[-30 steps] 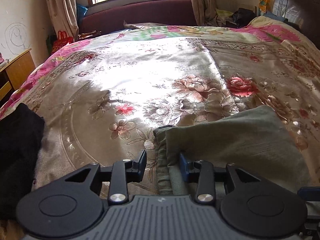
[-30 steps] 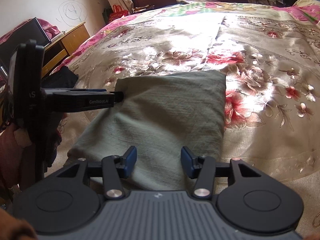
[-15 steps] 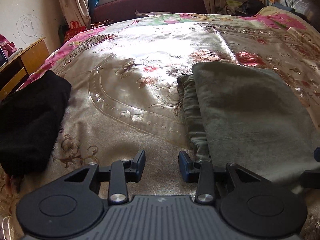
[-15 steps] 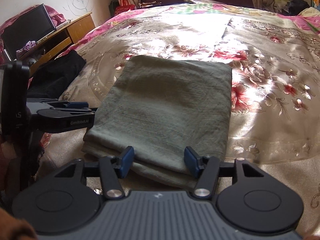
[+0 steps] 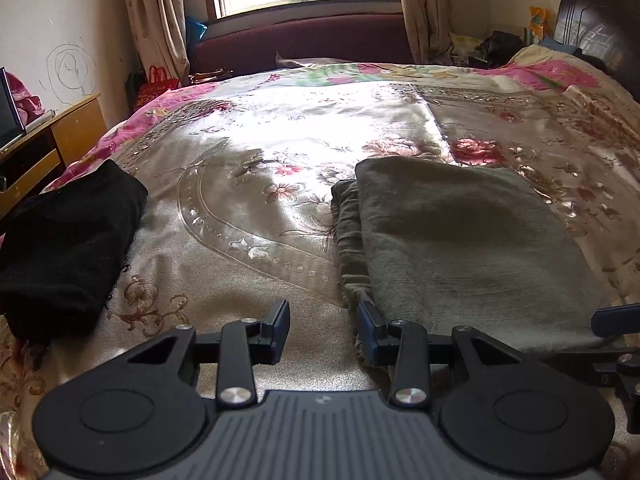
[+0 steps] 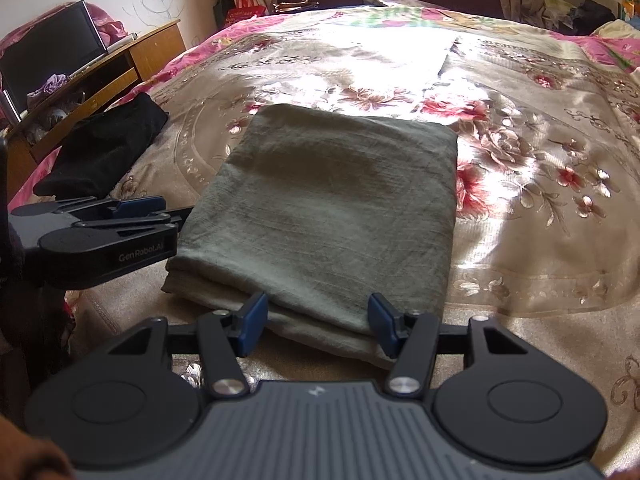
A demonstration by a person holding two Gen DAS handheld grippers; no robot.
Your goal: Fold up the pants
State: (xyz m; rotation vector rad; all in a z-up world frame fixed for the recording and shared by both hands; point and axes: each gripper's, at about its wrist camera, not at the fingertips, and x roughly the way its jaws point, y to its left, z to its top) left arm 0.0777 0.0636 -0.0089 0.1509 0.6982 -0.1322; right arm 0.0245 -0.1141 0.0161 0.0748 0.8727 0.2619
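Olive-green pants (image 5: 460, 248) lie folded into a flat rectangle (image 6: 332, 216) on the floral bedspread (image 5: 260, 152). My left gripper (image 5: 322, 316) is open over bare bedspread just off the pants' near left corner, its right finger close to the bunched waistband edge. From the right wrist view the left gripper (image 6: 168, 212) sits beside the pants' left side. My right gripper (image 6: 316, 312) is open at the pants' near edge, which lies between and below the fingers; the pads do not press on it.
A black garment (image 5: 68, 240) lies folded at the bed's left edge (image 6: 108, 148). A wooden desk (image 6: 156, 52) with a dark screen (image 6: 52, 48) stands left of the bed. A maroon bench (image 5: 304, 40) is under the window, a dark headboard (image 5: 600, 28) far right.
Both grippers have drawn back toward the bed's near side; the whole folded pants now show ahead of them. The left one also shifted left off the pants. The right jaws widened slightly.
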